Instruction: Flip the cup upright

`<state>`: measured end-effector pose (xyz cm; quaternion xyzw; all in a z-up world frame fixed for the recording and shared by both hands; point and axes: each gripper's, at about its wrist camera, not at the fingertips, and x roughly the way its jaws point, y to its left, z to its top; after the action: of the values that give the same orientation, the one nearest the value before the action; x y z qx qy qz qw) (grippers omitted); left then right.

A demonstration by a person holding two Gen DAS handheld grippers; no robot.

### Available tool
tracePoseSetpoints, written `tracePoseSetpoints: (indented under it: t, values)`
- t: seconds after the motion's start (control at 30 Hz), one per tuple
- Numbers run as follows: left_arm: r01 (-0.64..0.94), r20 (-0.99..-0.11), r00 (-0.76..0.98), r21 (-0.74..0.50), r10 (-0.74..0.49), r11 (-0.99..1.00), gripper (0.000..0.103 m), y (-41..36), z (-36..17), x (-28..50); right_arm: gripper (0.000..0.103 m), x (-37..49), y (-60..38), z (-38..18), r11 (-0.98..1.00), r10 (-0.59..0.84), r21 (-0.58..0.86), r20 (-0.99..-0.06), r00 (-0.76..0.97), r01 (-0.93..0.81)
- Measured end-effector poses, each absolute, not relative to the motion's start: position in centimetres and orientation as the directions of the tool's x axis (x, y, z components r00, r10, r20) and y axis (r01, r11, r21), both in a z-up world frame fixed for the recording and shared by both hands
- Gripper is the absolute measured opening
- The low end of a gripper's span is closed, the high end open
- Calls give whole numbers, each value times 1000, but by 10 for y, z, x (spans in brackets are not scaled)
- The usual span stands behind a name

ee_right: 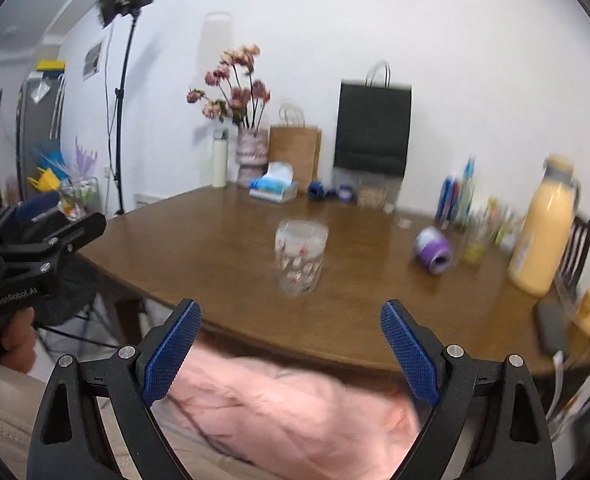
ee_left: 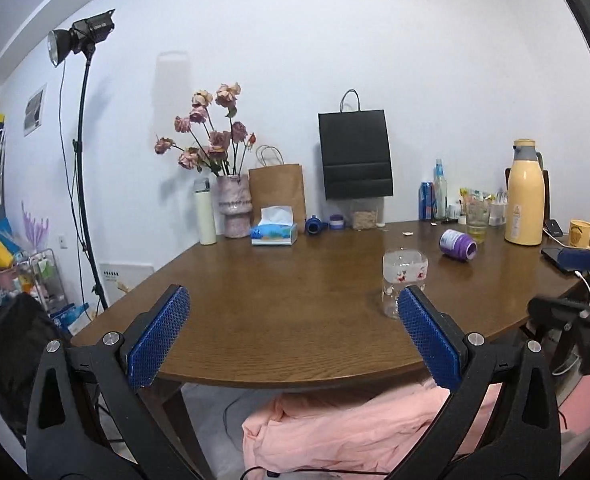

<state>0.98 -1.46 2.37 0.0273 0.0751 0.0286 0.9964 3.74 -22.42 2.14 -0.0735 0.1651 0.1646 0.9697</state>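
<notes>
A clear glass cup with small red prints (ee_left: 403, 278) stands on the brown wooden table (ee_left: 295, 280), near its front edge; which end is up I cannot tell. It also shows in the right wrist view (ee_right: 301, 258), blurred. My left gripper (ee_left: 293, 300) is open and empty, held short of the table edge, with the cup just behind its right finger (ee_left: 429, 338). My right gripper (ee_right: 291, 320) is open and empty, in front of the table edge, the cup ahead between its fingers. The left gripper (ee_right: 35, 236) also shows at the far left of the right wrist view.
A purple jar (ee_left: 458, 244) lies on its side right of the cup. A yellow thermos (ee_left: 525, 194), bottles, a yellow mug (ee_left: 583, 234) and a phone (ee_left: 559, 258) stand at the right. A vase of flowers (ee_left: 235, 208), tissue box (ee_left: 274, 232) and paper bags line the back. Pink cloth (ee_left: 355, 428) lies below.
</notes>
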Motion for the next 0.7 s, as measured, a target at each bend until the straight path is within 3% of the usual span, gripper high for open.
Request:
tracePoseSetpoints:
  t: [0.7]
  values:
    - [-70, -132, 988, 44, 76, 997, 103, -11, 26, 8, 95, 38, -233, 24, 945, 288, -57, -328, 900, -323]
